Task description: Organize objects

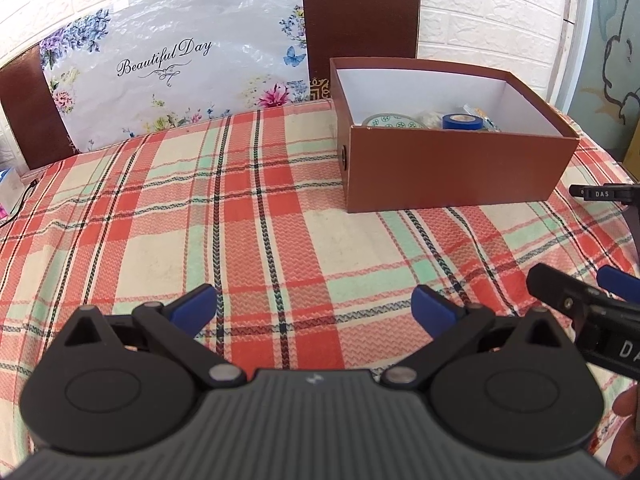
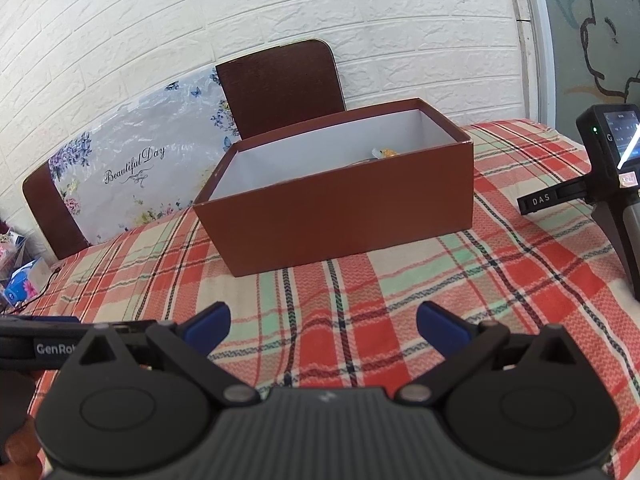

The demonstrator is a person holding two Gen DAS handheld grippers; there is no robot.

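A brown cardboard box (image 1: 452,168) with a white inside stands on the plaid tablecloth (image 1: 248,216), far right of centre. Inside it I see a blue tape roll (image 1: 462,121), a green-patterned tape roll (image 1: 390,121) and small packets. The box also shows in the right wrist view (image 2: 340,216), straight ahead. My left gripper (image 1: 314,310) is open and empty, low over the cloth, short of the box. My right gripper (image 2: 323,322) is open and empty, also short of the box. The right gripper's fingers show at the left view's right edge (image 1: 560,292).
Two brown chair backs (image 1: 360,20) stand behind the table against a white brick wall, with a floral "Beautiful Day" bag (image 1: 168,68) between them. A black device on a stand (image 2: 612,168) is at the right table edge. A cable and clutter (image 2: 20,280) lie at the left.
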